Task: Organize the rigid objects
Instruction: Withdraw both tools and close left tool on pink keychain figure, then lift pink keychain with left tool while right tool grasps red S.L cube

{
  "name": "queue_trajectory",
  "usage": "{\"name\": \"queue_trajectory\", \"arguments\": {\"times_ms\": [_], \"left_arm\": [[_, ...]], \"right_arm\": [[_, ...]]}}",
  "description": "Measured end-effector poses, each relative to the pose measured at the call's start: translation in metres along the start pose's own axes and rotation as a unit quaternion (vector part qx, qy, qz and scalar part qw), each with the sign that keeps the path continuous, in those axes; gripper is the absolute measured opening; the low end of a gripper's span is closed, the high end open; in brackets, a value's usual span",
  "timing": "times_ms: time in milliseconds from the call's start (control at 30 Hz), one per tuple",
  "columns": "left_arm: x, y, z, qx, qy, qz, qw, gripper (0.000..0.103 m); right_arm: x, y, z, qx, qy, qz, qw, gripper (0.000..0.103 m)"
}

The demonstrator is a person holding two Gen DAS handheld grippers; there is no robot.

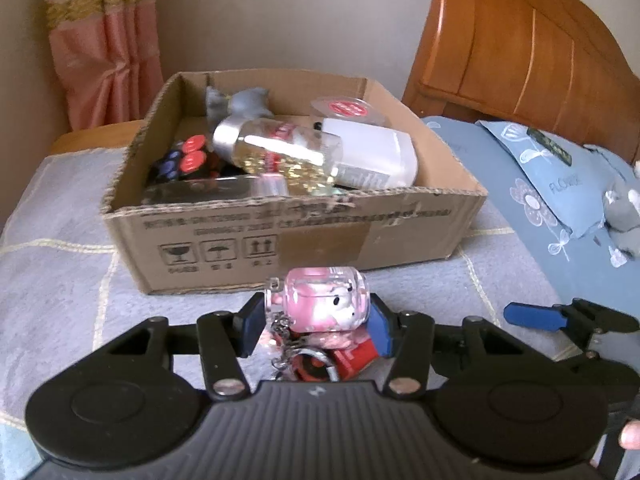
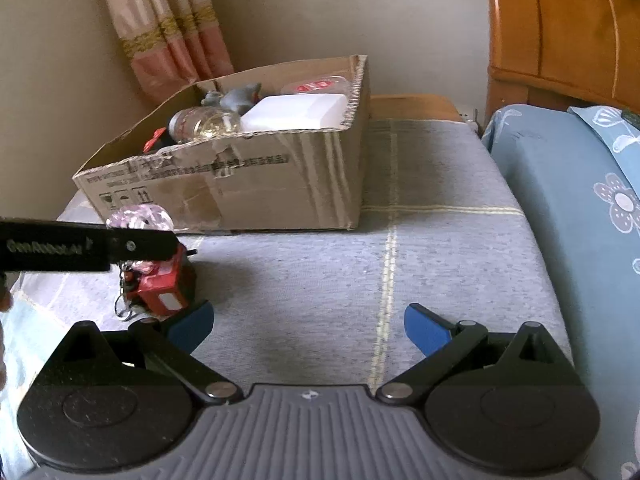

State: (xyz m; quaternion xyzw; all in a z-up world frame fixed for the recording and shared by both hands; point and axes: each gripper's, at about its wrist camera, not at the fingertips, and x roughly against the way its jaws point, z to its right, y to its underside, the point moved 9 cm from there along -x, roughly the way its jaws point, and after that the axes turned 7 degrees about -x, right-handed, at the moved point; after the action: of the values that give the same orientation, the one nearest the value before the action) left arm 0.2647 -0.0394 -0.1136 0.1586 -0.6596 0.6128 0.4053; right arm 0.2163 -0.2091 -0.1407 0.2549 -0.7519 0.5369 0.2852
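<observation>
The pink keychain toy [image 1: 320, 300] is sitting between the blue pads of the left gripper [image 1: 316, 326], which is closing on its clear case from both sides; whether it is lifted off the bed [image 2: 320, 280] or resting on the red toy truck [image 1: 352, 354] just below it, I cannot tell. Its chain and ring are hanging down toward the truck. The cardboard box [image 1: 360, 232] is lying straight ahead of this gripper, its near wall standing just beyond the toy, so the coming move is, as I judge it, up and forward over that wall. The toy's long axis is running crosswise, parallel to the wall.

The box is already holding a glass bottle [image 1: 280, 148], a white bottle [image 1: 380, 152] and other items, so open room inside is looking tight; the near left corner seems lowest.

The right gripper [image 2: 308, 326] is hanging with jaws spread wide and empty, low over the bed, to the right of the truck and farther from the box. The dangling chain could snag the cardboard edge.
</observation>
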Motion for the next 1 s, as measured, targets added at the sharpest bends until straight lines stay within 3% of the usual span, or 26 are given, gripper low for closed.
{"name": "queue_trajectory", "arguments": {"times_ms": [500,700,1000], "left_arm": [[0.017,0.034,-0.064,-0.008,-0.072,-0.026,0.9970,0.052],[0.018,0.042,-0.068,-0.045,-0.083,-0.027,0.9952,0.051],[0.014,0.038,-0.064,-0.059,-0.076,-0.019,0.9952,0.051]], "right_arm": [[-0.016,0.007,-0.052,0.092,-0.037,-0.016,0.995,0.103],[-0.028,0.007,-0.080,0.129,-0.055,-0.018,0.990,0.103],[-0.048,-0.002,-0.088,0.149,-0.017,0.006,0.989,0.103]]}}
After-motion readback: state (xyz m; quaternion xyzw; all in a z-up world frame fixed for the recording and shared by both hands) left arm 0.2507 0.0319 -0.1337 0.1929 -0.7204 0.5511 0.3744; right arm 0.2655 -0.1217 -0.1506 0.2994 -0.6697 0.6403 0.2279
